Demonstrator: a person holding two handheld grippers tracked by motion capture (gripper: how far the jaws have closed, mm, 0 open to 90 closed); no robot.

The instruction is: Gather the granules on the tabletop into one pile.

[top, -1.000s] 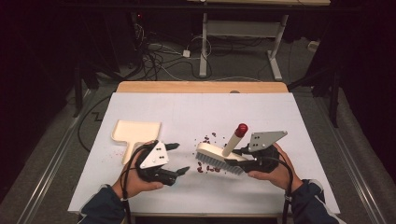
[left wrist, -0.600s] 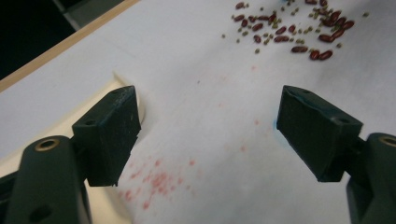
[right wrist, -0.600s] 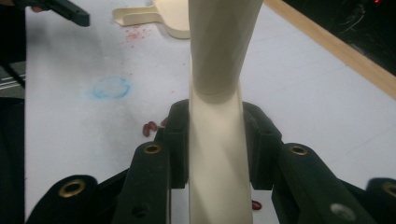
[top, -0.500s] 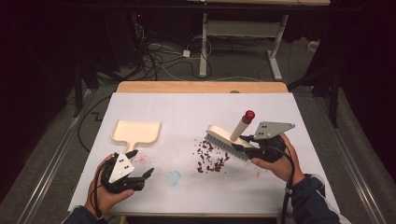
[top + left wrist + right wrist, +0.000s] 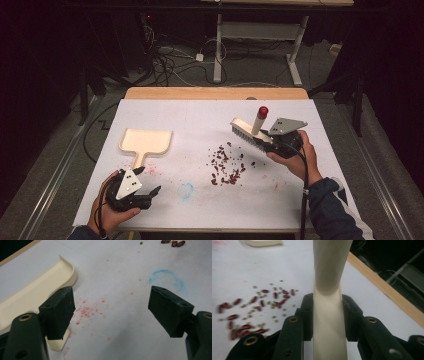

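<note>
My left gripper (image 5: 142, 191) sits at the near left corner of the bench (image 5: 200, 115), low over the white sheet, jaws spread wide with nothing between them; in the left gripper view the gap frames bare sheet with red crumbs (image 5: 86, 311) and a faint blue ring (image 5: 166, 280) just past the right-hand pad. The cream dustpan (image 5: 146, 141) lies flat beyond my left gripper, handle pointing back toward it; in the left gripper view its handle end (image 5: 58, 341) sits just under the left-hand pad, touching or not I can't tell. Mid-bench, between the two hands, is a loose scatter of dark red beans (image 5: 227, 164) with smaller greenish bits mixed in, and the same scatter shows on the left of the right gripper view (image 5: 254, 307). My right gripper (image 5: 272, 145) is on the right side, a bit farther out, jaws clamped tight on the cream handle of a hand brush (image 5: 248, 130); the right gripper view shows both pads pressed flat on the handle (image 5: 328, 322). The brush head is lifted off the sheet, bristles angled down toward the beans, just to the right of and beyond the pile, not touching it. A red-tipped cream post (image 5: 260, 118) sticks up right behind the brush. Far edge of the bench is a bare wood strip (image 5: 215, 93), cables on the floor (image 5: 170, 65) beyond.
</note>
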